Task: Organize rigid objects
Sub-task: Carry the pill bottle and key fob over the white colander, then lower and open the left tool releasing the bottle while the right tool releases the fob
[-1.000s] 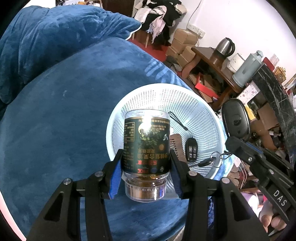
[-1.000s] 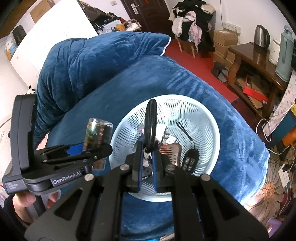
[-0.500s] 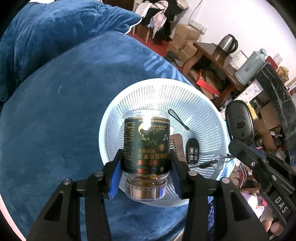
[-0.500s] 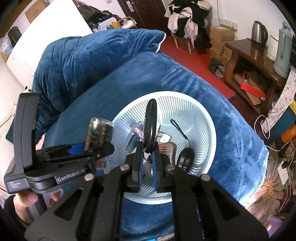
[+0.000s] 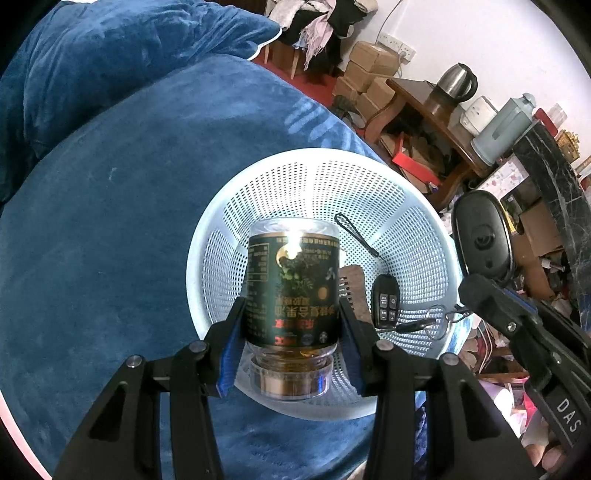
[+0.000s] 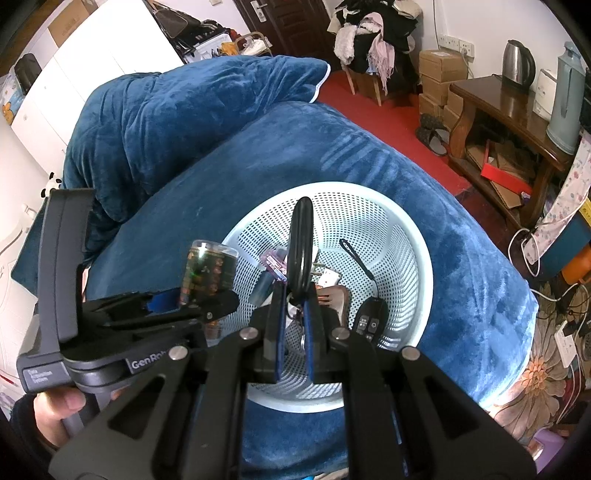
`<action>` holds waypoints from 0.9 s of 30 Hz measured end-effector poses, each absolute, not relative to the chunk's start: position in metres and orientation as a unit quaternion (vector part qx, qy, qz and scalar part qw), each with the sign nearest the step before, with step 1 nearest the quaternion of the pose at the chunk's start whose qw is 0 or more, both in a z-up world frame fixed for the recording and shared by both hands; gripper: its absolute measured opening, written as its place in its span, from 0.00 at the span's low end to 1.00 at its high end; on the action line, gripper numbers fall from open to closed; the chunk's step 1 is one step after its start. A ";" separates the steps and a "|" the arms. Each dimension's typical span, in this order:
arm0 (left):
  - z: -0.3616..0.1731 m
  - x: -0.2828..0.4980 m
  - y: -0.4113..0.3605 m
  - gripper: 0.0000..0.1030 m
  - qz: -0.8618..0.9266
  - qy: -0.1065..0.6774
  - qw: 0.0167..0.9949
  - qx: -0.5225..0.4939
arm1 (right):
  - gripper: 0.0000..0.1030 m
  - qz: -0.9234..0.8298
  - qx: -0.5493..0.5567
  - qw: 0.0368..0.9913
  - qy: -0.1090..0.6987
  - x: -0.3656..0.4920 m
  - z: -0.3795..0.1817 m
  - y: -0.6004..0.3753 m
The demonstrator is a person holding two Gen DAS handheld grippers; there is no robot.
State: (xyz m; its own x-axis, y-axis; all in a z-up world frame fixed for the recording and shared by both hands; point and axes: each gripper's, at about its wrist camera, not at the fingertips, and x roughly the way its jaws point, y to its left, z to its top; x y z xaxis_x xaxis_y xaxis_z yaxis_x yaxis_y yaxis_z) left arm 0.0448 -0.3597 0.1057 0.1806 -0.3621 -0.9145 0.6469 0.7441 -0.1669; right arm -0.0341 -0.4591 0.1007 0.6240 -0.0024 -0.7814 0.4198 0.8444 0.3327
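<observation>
The left hand-held gripper (image 5: 291, 328) stays clamped on an upside-down dark-labelled jar (image 5: 292, 286), now hanging further over the white basket (image 5: 417, 206) on the blue bed (image 5: 110, 240). The right hand-held gripper (image 6: 295, 306) pinches a black mouse (image 6: 301, 243), edge-on above the basket's key fob (image 6: 369, 319) and comb (image 6: 334, 297).

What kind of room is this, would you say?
Most likely a lived-in bedroom at home: a bed under a blue plush blanket, clothes heaped on a chair, and a wooden side table carrying an electric kettle and a thermos.
</observation>
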 end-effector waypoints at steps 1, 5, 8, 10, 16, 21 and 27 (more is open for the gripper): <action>0.105 0.045 -0.360 0.46 -0.333 0.547 0.757 0.131 | 0.08 -0.122 0.251 0.866 0.416 -0.034 0.101 -0.459; 0.104 0.045 -0.361 0.46 -0.334 0.547 0.756 0.131 | 0.08 -0.123 0.252 0.865 0.417 -0.033 0.099 -0.460; 0.103 0.045 -0.363 0.46 -0.334 0.549 0.755 0.132 | 0.08 -0.123 0.253 0.864 0.418 -0.032 0.097 -0.462; 0.101 0.046 -0.364 0.46 -0.334 0.549 0.754 0.132 | 0.08 -0.123 0.253 0.863 0.419 -0.031 0.095 -0.463; 0.097 0.047 -0.366 0.46 -0.333 0.554 0.751 0.132 | 0.08 -0.126 0.256 0.861 0.422 -0.030 0.090 -0.465; 0.094 0.049 -0.366 0.46 -0.332 0.557 0.749 0.133 | 0.08 -0.130 0.259 0.857 0.426 -0.029 0.086 -0.466; 0.089 0.050 -0.366 0.46 -0.331 0.564 0.745 0.133 | 0.09 -0.133 0.260 0.855 0.429 -0.030 0.083 -0.467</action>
